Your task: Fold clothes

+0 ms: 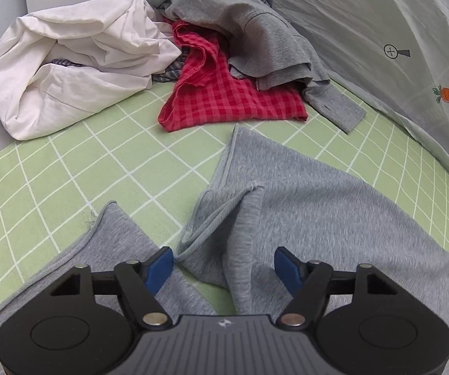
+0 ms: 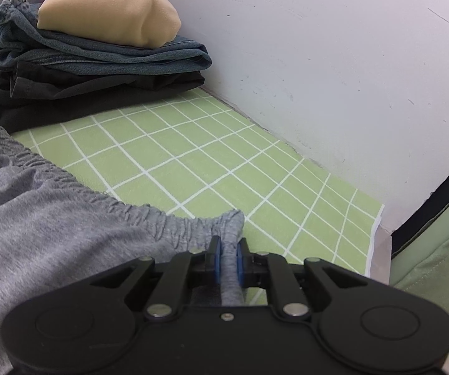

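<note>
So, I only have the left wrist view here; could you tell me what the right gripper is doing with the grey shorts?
Observer: The right gripper is shut on the elastic waistband of the shorts, pinching a corner of it.
Operator: Thank you. Is there anything folded on that side?
Observer: Yes, a stack against the wall: a black garment at the bottom, jeans on it, a tan garment on top.
Operator: And is the sheet beside the waistband free?
Observer: The green checked sheet is bare between the waistband and the wall.
</note>
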A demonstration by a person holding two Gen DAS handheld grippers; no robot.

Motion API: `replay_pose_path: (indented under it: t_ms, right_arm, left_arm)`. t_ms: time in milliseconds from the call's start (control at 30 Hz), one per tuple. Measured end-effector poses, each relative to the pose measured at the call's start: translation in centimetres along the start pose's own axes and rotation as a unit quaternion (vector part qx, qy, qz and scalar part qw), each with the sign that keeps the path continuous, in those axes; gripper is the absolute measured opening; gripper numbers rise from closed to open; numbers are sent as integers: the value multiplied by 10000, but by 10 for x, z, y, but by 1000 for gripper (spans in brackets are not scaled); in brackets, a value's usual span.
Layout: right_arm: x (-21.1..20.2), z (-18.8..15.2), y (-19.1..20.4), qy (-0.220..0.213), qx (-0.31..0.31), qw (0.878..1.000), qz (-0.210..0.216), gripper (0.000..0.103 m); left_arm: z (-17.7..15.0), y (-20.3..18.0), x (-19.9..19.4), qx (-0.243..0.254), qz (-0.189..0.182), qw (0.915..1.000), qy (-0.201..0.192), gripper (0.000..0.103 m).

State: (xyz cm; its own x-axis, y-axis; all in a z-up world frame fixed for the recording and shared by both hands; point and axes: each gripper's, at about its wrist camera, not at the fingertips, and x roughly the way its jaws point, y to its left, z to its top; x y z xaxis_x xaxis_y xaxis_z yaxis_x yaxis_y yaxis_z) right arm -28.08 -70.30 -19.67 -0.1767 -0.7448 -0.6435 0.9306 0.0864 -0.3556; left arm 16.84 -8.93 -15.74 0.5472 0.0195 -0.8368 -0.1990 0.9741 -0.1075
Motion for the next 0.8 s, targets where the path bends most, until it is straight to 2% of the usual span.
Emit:
replay_pose_path:
  t_ms: [67, 100, 200, 300, 333, 467, 567, 600, 633, 667, 700, 800]
  right_arm:
    - [0, 1, 3, 12, -64, 9999, -84, 12]
    - [0, 1, 4, 18, -94, 9999, -119, 12]
    - [1, 2, 9, 36, -211, 9995, -216, 12]
    - [1, 0, 13, -16, -461, 9986, -270, 12]
    - [0, -1, 15, -52, -567, 9980, -282, 12]
    - [-1, -2, 20, -93, -917, 9953, -305, 12]
    - [-6, 4, 19, -15, -934, 9954, -212, 14]
    - [-9, 7, 19, -2, -887, 9959, -149, 19]
    - [-13, 9, 18, 2, -840, 9964, -82, 22]
    - [-22, 13, 18, -131, -774, 9969, 43, 31]
    - [-30, 16, 19, -263, -707, 9970, 169, 39]
    - [-57, 28, 27, -718, -666, 9938, 521, 41]
  left_arm:
    - [1, -2, 1, 82, 82, 9999, -104, 16]
    - [2, -1, 0, 90, 121, 9997, -212, 7]
    - [5, 6, -5, 140, 312, 9977, -589, 6]
    - [13, 28, -5, -17, 860, 9933, -775, 6]
    - [17, 38, -4, -110, 1034, 9913, -801, 6]
    - [26, 69, 0, -529, 885, 9932, -548, 9]
    - [21, 65, -6, -162, 929, 9940, -561, 16]
    - [21, 64, -9, -104, 938, 9938, -581, 21]
    - [21, 63, -12, -59, 942, 9937, -602, 31]
    - [21, 62, -15, -13, 946, 9936, -622, 40]
    - [22, 62, -18, -17, 933, 9933, -681, 44]
    - [31, 62, -22, 69, 811, 9936, -785, 52]
